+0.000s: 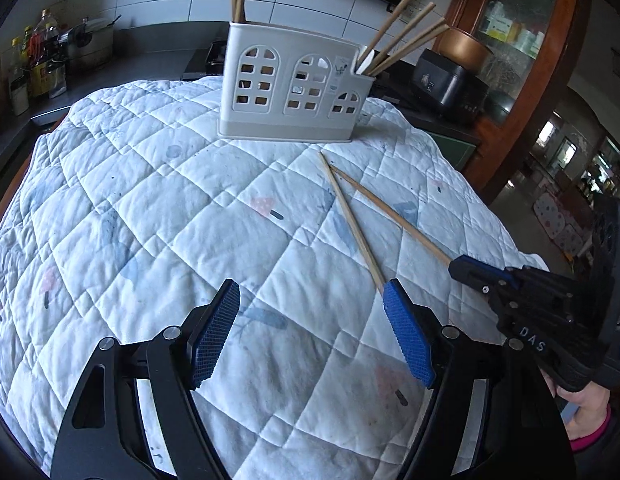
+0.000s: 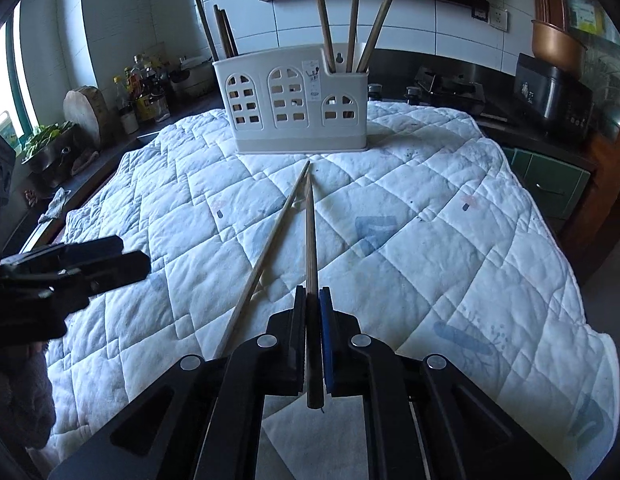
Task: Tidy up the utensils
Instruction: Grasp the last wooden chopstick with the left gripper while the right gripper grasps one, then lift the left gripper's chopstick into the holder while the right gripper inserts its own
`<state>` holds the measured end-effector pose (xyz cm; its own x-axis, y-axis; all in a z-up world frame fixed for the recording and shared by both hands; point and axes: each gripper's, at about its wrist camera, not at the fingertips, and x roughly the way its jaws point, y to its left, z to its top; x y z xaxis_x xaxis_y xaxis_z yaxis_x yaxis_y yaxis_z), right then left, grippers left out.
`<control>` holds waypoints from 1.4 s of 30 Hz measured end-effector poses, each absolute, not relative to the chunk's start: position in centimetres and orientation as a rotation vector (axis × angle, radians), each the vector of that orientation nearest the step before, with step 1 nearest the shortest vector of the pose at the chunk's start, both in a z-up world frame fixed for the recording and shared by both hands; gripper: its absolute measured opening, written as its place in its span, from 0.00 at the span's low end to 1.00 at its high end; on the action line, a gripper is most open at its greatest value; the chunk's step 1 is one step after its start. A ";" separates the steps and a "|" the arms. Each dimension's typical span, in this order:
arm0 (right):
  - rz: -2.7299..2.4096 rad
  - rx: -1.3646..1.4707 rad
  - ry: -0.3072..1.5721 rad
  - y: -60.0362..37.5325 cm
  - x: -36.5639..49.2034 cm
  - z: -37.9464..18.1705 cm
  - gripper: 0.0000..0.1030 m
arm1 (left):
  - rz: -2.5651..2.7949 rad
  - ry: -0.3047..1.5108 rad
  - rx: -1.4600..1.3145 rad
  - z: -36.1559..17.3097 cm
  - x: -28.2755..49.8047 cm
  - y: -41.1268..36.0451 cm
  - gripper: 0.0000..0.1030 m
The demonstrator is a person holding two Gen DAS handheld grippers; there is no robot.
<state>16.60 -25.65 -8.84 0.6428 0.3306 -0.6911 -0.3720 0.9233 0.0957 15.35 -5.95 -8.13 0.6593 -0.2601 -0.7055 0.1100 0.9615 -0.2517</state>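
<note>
A white utensil holder (image 1: 294, 88) (image 2: 298, 104) with window cut-outs stands at the far side of the quilted cloth and holds several chopsticks. Two loose chopsticks lie on the cloth before it. My right gripper (image 2: 313, 300) (image 1: 465, 270) is shut on the near end of one chopstick (image 2: 310, 232) (image 1: 393, 216), which points toward the holder. The other chopstick (image 1: 349, 216) (image 2: 270, 248) lies beside it, tips nearly crossing. My left gripper (image 1: 310, 300) is open and empty, its right finger (image 1: 405, 328) by that chopstick's near end; it shows at the left of the right wrist view (image 2: 110, 264).
The white quilt (image 1: 150, 220) covers a table. A dark counter behind it carries bottles (image 1: 38, 52), a stove (image 2: 449, 88) and a black rice cooker (image 1: 449, 84). A wooden cabinet (image 1: 541, 60) stands at the right. A round chopping board (image 2: 86, 108) leans at the left.
</note>
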 end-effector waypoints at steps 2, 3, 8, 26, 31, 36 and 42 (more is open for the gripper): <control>0.398 -0.041 0.757 -26.3 16.4 -8.2 0.06 | -0.221 0.831 -0.179 -8.4 15.4 -6.9 0.66; 0.396 -0.035 0.748 -26.6 16.3 -7.9 0.06 | -0.231 0.839 -0.176 -8.6 15.6 -7.3 0.60; 0.384 -0.004 0.711 -27.8 15.9 -6.7 0.06 | -0.269 0.876 -0.194 -9.5 16.5 -9.1 0.45; 0.375 0.023 0.662 -29.0 15.1 -5.0 0.07 | -0.212 0.931 -0.154 -11.6 19.7 -13.1 0.14; 0.378 0.021 0.654 -29.1 15.0 -4.7 0.07 | -0.193 0.929 -0.144 -11.3 19.7 -12.6 0.06; 0.377 0.012 0.635 -28.9 14.9 -3.6 0.07 | -0.200 0.867 -0.169 -9.4 19.0 -10.5 0.06; 0.391 0.022 0.624 -28.7 15.5 -2.4 0.07 | -0.227 0.762 -0.187 -6.1 18.2 -8.1 0.06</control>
<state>15.54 -28.67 -2.40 0.7413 0.3629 -0.5646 -0.3496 0.9269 0.1367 18.18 -8.10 -6.07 0.7012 -0.2699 -0.6599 0.1354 0.9592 -0.2484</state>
